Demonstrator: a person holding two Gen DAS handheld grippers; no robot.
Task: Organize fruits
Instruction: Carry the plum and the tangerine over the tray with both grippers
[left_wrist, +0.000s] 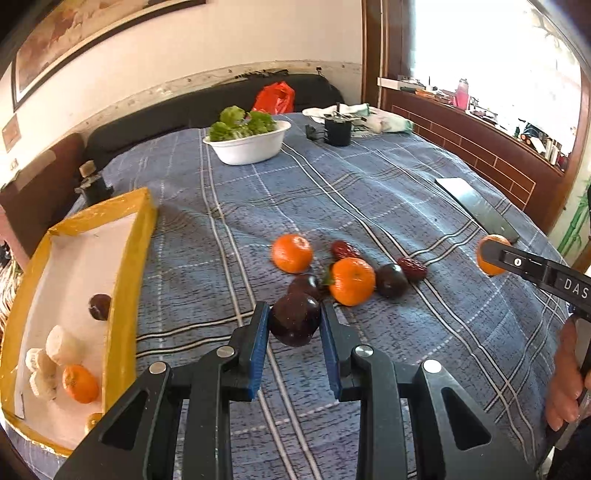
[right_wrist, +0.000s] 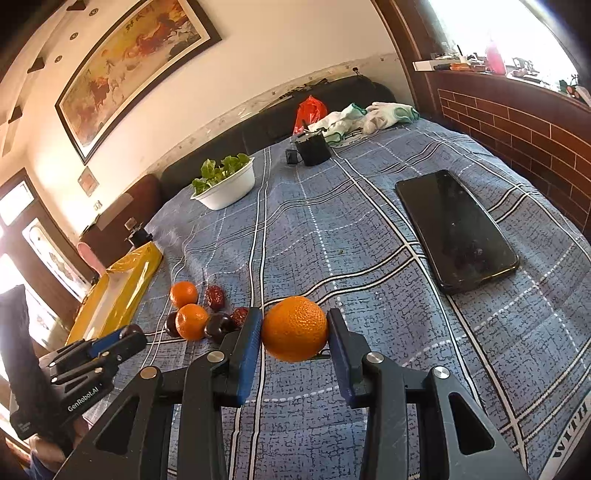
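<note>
Left gripper (left_wrist: 294, 325) clamps a plum (left_wrist: 294, 322), right gripper (right_wrist: 294, 330) an orange (right_wrist: 295, 328); both lifted clear of cloth (left_wrist: 369, 206), presumably bound for the tray (left_wrist: 136, 236).

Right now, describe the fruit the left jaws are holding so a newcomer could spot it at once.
Start at the yellow tray on the blue checked cloth, then look right to the loose pile of fruit. In front of that pile, the left gripper is shut on a dark plum. Unlike the other plums on the cloth, it sits between blue pads.
</note>
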